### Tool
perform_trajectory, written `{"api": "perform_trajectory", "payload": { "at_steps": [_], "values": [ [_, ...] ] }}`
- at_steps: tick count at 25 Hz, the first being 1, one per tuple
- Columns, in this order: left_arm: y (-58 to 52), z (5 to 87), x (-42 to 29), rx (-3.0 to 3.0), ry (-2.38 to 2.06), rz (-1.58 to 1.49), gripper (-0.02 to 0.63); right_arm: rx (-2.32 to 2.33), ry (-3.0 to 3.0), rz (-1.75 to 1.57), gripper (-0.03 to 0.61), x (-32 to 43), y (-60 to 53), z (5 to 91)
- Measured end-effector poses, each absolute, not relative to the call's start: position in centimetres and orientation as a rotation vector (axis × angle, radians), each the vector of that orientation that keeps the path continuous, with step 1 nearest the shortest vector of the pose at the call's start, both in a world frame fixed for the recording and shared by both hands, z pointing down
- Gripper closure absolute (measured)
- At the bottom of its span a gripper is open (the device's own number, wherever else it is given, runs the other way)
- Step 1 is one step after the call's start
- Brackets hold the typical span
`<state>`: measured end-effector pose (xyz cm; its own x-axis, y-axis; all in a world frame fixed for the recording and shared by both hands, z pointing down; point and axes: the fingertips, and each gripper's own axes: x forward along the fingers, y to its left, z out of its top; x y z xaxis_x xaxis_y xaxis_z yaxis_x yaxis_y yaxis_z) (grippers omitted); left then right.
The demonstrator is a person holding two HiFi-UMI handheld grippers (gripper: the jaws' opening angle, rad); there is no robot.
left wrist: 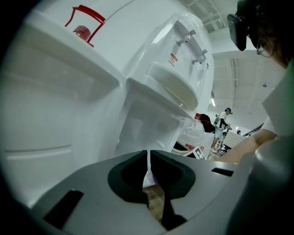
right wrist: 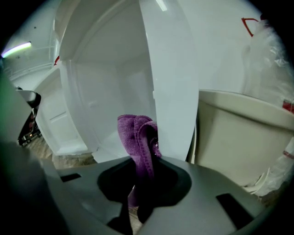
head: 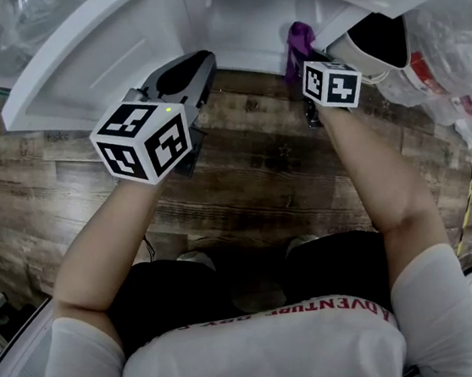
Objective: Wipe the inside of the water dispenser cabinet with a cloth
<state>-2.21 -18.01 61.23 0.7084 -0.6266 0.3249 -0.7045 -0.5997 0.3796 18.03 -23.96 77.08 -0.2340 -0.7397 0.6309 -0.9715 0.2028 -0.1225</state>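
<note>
Head view, looking steeply down.
- Water dispenser cabinet (head: 240, 12) at 12 o'clock, white; its door (head: 75, 62) is swung open toward 10 o'clock. Wood-plank floor (head: 251, 173) below.
- Right gripper (head: 311, 102) at 1 o'clock, with its marker cube toward the camera. Jaws clamped on the purple cloth (head: 298, 43). The cloth stands up from the jaws at the lower front edge of the cabinet opening.
- Right gripper view: the cloth (right wrist: 138, 137) is bunched into a folded tuft and pinched low between the jaws of the right gripper (right wrist: 140, 183). The white cabinet interior (right wrist: 105, 92) lies behind it from 10 to 12 o'clock. A white upright panel (right wrist: 170, 82) is just beside the cloth at 1 o'clock. Cannot tell whether cloth and panel touch.
- Left gripper (head: 196, 69) at 11 o'clock, just in front of the open door.
- Left gripper view: the jaws of the left gripper (left wrist: 148, 160) are together, with only a thin slit between them and nothing held. Dispenser taps (left wrist: 195, 46) show at 1 o'clock.
- Clear plastic bags (head: 448, 38) at 2 o'clock, beside the cabinet.
</note>
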Motion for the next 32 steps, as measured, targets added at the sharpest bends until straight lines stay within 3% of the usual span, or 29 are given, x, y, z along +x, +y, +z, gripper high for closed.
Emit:
{"api": "perform_trajectory", "payload": {
  "at_steps": [22,32],
  "values": [
    [-17.4,60.8,-2.2,2.440,-1.046,0.256,0.571,1.670,-2.447,0.606,0.503,17.6,-24.3,60.7],
    [-17.4,60.4,-2.6,2.436,-1.050,0.237,0.571,1.731,-2.516,0.636,0.503,17.7,-24.2,58.1]
  ]
}}
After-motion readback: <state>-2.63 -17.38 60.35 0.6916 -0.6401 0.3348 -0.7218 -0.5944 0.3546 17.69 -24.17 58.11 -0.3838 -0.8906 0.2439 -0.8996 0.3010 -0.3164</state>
